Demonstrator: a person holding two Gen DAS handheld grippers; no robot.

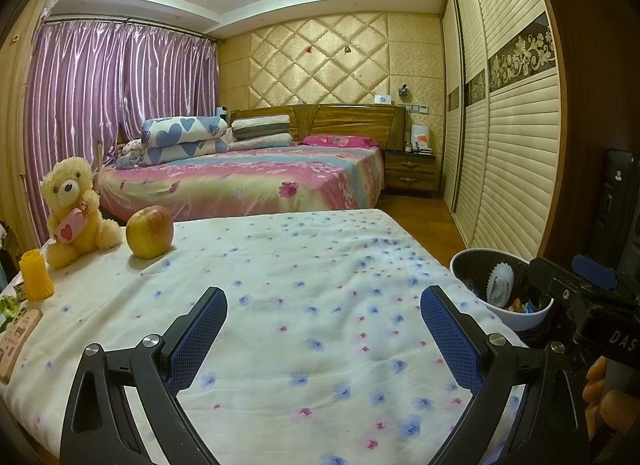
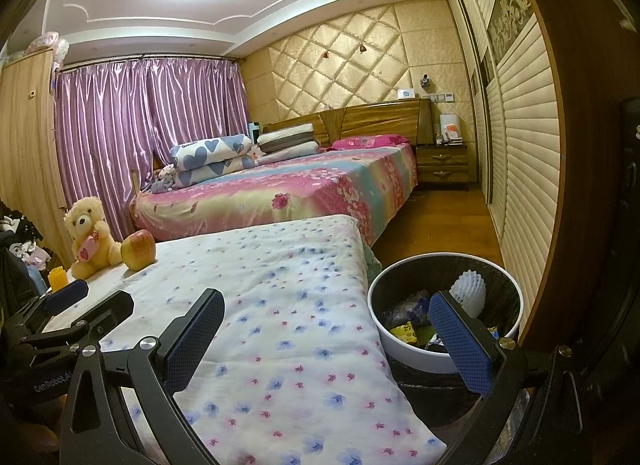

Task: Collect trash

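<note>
A white bin [image 2: 420,357] with a black liner stands on the floor beside the right edge of the flowered table cloth [image 2: 280,305]. Inside lie a white foam fruit net [image 2: 468,291] and several coloured wrappers [image 2: 406,331]. My right gripper [image 2: 326,315] is open and empty, with its right finger over the bin and its left finger over the cloth. In the left wrist view the same bin [image 1: 520,317] shows at the right. My left gripper [image 1: 324,311] hangs open and empty above the cloth [image 1: 300,305].
On the cloth's far left stand a teddy bear [image 1: 74,211], an apple [image 1: 150,231] and a yellow foam sleeve [image 1: 35,275]; a flat packet [image 1: 16,339] lies at the left edge. A bed [image 1: 256,177], a nightstand [image 1: 410,171] and a sliding wardrobe [image 1: 512,125] lie beyond.
</note>
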